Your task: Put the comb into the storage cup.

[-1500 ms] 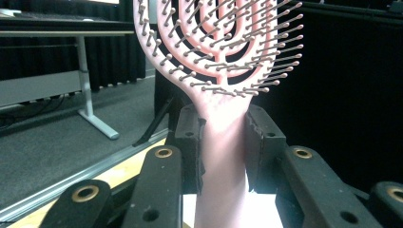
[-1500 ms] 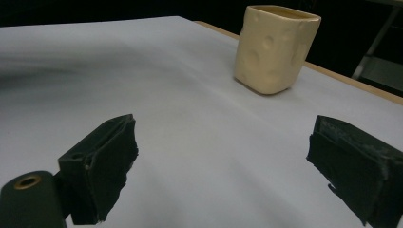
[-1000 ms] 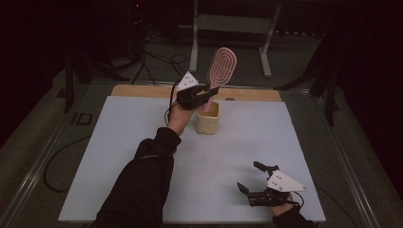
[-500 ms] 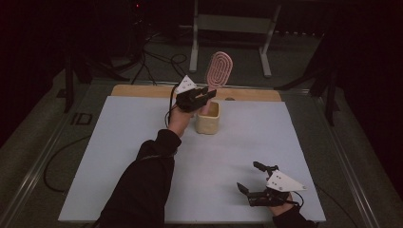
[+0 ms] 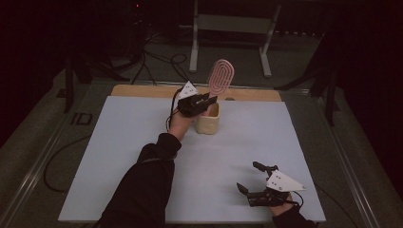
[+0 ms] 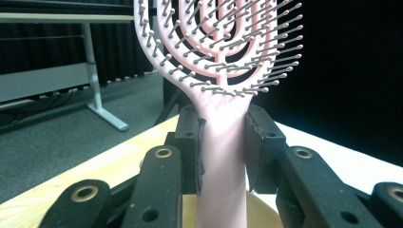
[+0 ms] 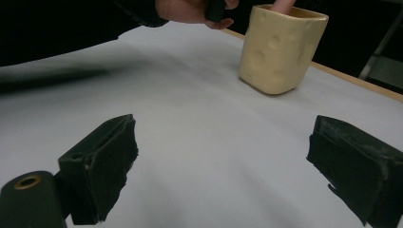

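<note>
Dim room, white table (image 5: 119,156). Left gripper (image 5: 202,101) clamped on pink hairbrush (image 5: 221,76) handle, upright, lower end inside cream cup (image 5: 208,123). Step looks like seating brush in cup. Next: lower straight, release. Right gripper (image 5: 254,183) spread apart, idle near the table's front edge.

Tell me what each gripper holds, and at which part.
The left gripper holds the pink hairbrush by its handle, above the cup. The right gripper is open and holds nothing.
</note>
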